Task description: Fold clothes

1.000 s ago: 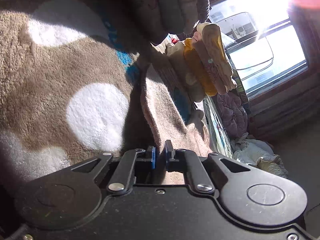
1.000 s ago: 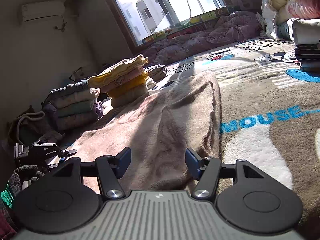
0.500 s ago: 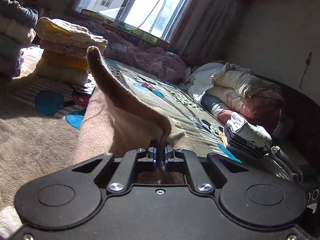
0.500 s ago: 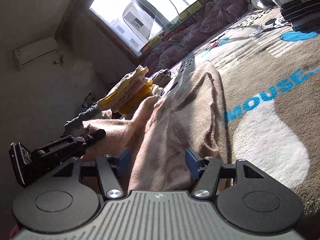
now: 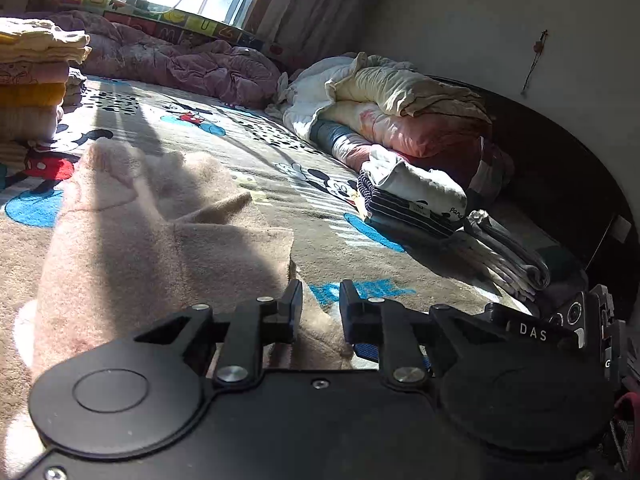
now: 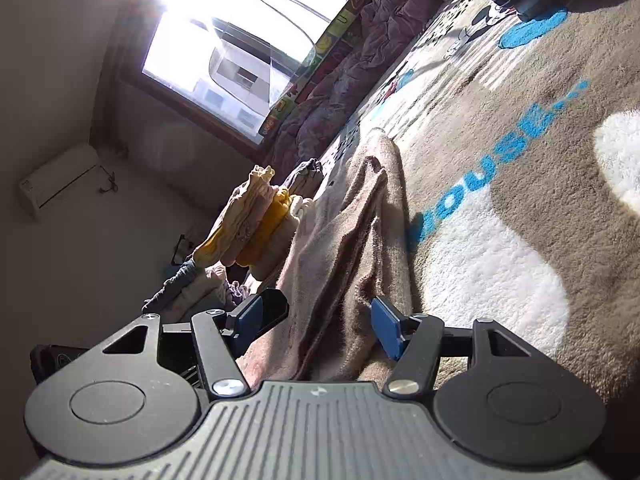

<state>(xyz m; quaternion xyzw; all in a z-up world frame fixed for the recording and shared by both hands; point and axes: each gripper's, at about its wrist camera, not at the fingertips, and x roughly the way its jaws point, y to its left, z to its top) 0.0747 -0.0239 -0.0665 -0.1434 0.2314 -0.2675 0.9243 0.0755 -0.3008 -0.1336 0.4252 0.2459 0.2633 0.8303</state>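
Observation:
A pinkish-beige fleece garment (image 5: 160,248) lies in soft folds on the cartoon-mouse blanket (image 5: 280,152). My left gripper (image 5: 321,292) hovers low over its near edge. Its jaws are opening, a narrow gap shows between the pads, and cloth lies under them without being pinched. In the right wrist view the same garment (image 6: 352,240) runs away from my right gripper (image 6: 318,312), which stands open astride a ridge of the cloth, pads apart from it. The right gripper's body (image 5: 576,320) shows at the left view's lower right.
A stack of folded yellow and pink clothes (image 5: 32,80) stands at the far left by the window. Striped folded clothes (image 5: 408,200) and grey folded trousers (image 5: 504,256) lie on the right. Rolled quilts (image 5: 400,112) and a purple quilt (image 5: 180,64) line the far side.
Half a second ago the left gripper held a raised strip of the garment pinched shut. Now its jaws have parted and the cloth lies flat. The right view has rolled further.

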